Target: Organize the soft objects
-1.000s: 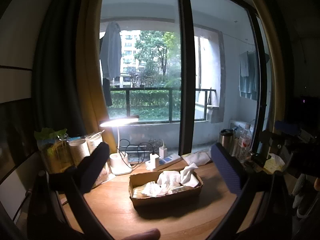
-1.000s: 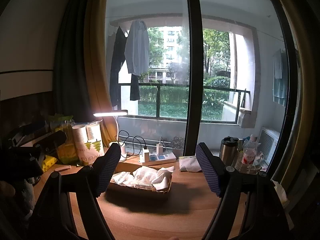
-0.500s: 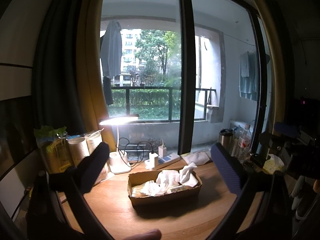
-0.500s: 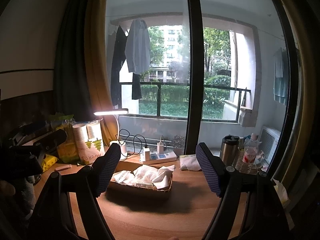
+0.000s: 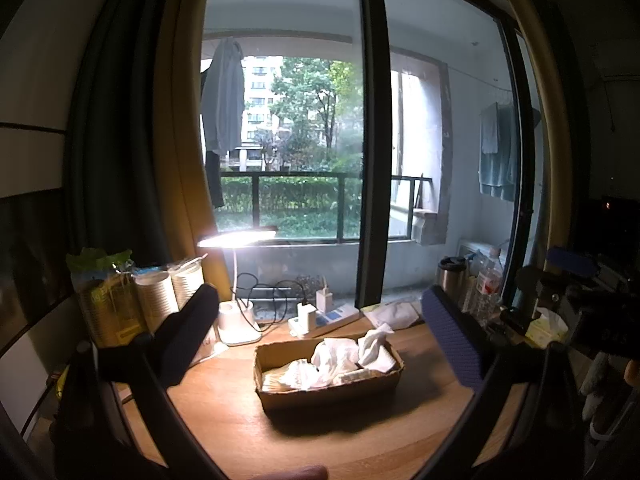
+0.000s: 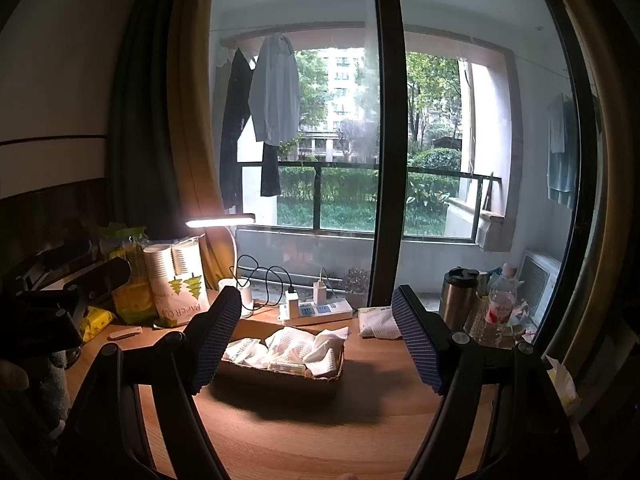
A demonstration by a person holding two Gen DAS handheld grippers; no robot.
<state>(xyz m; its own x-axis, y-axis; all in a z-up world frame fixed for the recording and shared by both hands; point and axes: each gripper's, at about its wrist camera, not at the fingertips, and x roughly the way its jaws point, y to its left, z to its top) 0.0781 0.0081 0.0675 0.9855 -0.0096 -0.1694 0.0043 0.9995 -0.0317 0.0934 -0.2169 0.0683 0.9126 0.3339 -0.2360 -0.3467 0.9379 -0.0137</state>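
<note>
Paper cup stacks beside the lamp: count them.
2. Both paper cup stacks stand in one printed bag left of the lamp: one on the left, one on the right. Others may be hidden behind.

A tall glass sliding door with a dark centre frame (image 6: 384,140) fills the middle of the frame, daylight coming through from a railed balcony (image 6: 360,196). Mustard-yellow curtains (image 5: 180,160) hang at the left. Lower left, a lit white desk lamp (image 5: 236,240) glows over the wooden tabletop (image 6: 320,432).
</note>
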